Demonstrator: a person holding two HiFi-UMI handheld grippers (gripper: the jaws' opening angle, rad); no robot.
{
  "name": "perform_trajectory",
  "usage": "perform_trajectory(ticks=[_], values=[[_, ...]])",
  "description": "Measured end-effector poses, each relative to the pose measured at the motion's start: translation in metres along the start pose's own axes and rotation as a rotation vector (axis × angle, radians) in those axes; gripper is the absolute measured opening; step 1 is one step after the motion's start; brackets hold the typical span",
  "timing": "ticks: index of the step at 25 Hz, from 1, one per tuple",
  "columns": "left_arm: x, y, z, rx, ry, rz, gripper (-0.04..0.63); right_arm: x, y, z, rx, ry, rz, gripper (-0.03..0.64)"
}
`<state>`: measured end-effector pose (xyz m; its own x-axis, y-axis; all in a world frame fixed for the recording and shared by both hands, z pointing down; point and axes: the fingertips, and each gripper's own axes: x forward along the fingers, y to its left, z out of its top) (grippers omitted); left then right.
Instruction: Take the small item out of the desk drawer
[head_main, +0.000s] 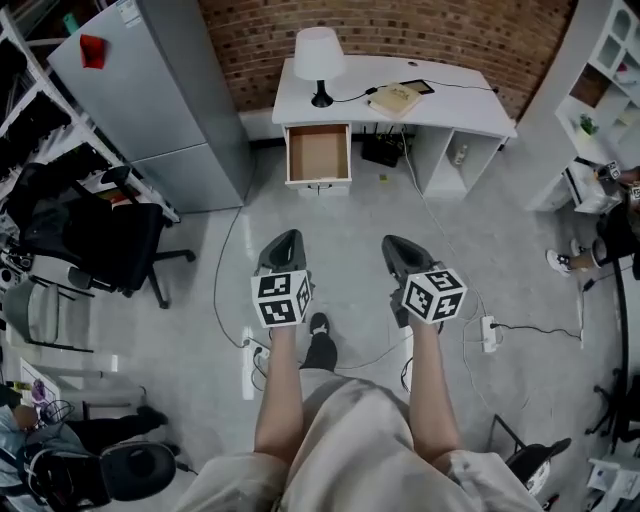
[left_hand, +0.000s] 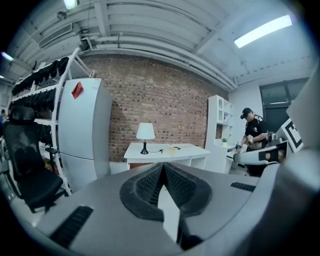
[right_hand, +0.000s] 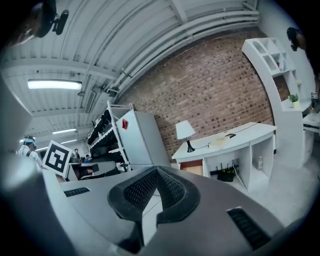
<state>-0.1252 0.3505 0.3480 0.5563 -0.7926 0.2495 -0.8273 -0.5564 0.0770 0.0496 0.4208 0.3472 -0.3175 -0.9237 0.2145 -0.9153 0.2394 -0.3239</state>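
Desk drawer (head_main: 318, 153) stands pulled open, well ahead of both grippers, at the lamp end of the white desk (head_main: 450, 100). Its floor looks bare from back here; the small item can't be made out. Left gripper (head_main: 283, 250) is pressed together on nothing, right gripper (head_main: 395, 250) likewise, both aimed deskward. Risks, I'd say: a cable (head_main: 225, 270) trails over the floor between grippers and drawer, a trip hazard on approach. Arriving with jaws closed would only shove the item deeper.

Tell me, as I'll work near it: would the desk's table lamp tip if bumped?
Probably tippy: the table lamp has a wide shade on a thin stem over a small base. Its cord could tug it.
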Motion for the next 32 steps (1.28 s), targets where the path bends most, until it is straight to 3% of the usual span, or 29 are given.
perform_trajectory(ticks=[2, 4, 14, 20, 26, 32], values=[[0.029, 0.012, 0.011, 0.066, 0.017, -0.026, 0.017, 0.033, -0.010, 0.008, 0.015, -0.002, -0.012, 0.026], [0.050, 0.022, 0.013, 0.083, 0.029, -0.044, 0.017, 0.057, -0.016, 0.005, 0.024, 0.019, -0.028, 0.025], [0.137, 0.088, 0.008, -0.015, 0.102, -0.124, 0.017, 0.158, -0.036, 0.016, 0.053, 0.053, -0.115, 0.026], [0.160, 0.113, 0.007, -0.136, 0.070, -0.119, 0.017, 0.180, -0.048, 0.012, 0.024, 0.088, -0.137, 0.025], [0.185, 0.128, -0.006, -0.151, 0.096, -0.086, 0.017, 0.208, -0.060, 0.003, 0.032, 0.112, -0.106, 0.026], [0.221, 0.141, 0.000, -0.115, 0.125, -0.056, 0.017, 0.256, -0.088, 0.018, 0.015, 0.126, -0.059, 0.025]])
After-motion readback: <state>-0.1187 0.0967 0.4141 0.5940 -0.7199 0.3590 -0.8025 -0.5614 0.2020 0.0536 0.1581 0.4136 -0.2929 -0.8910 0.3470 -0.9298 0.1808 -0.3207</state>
